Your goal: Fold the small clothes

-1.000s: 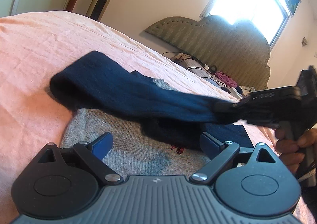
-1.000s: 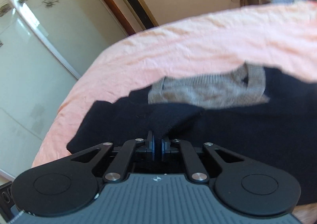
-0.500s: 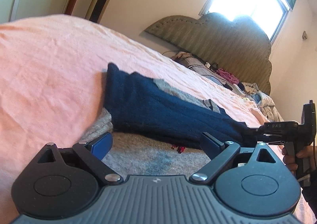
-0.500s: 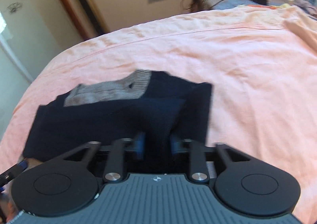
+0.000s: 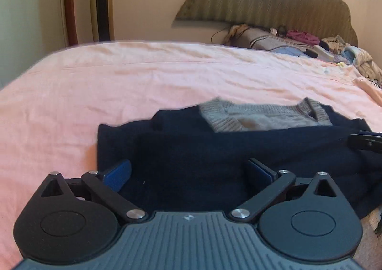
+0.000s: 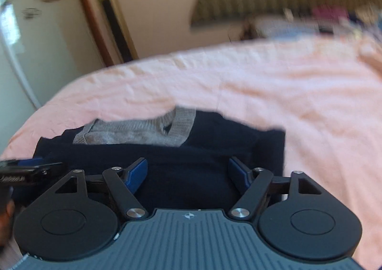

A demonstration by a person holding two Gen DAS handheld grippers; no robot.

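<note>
A small navy sweater [image 5: 214, 150] with a grey knitted collar [image 5: 262, 117] lies on the pink bed sheet [image 5: 119, 93], its sleeves folded across the body. My left gripper [image 5: 188, 172] is open and empty, just above the sweater's near left part. My right gripper [image 6: 187, 172] is open and empty over the sweater [image 6: 191, 162] near its right edge. The grey collar [image 6: 133, 131] shows beyond it. Each gripper's tip shows at the edge of the other view: the right one in the left wrist view [image 5: 365, 142], the left one in the right wrist view [image 6: 31, 168].
A padded headboard [image 5: 262, 2] stands at the far end of the bed. A pile of clothes and items [image 5: 310, 43] lies below it at the far right. A wardrobe door [image 6: 14, 43] and wooden frame stand to the left.
My right gripper has opened and let go of the navy sleeve, which now lies across the sweater. My left gripper has swung to face the sweater from the near side. Both views are blurred by motion.
</note>
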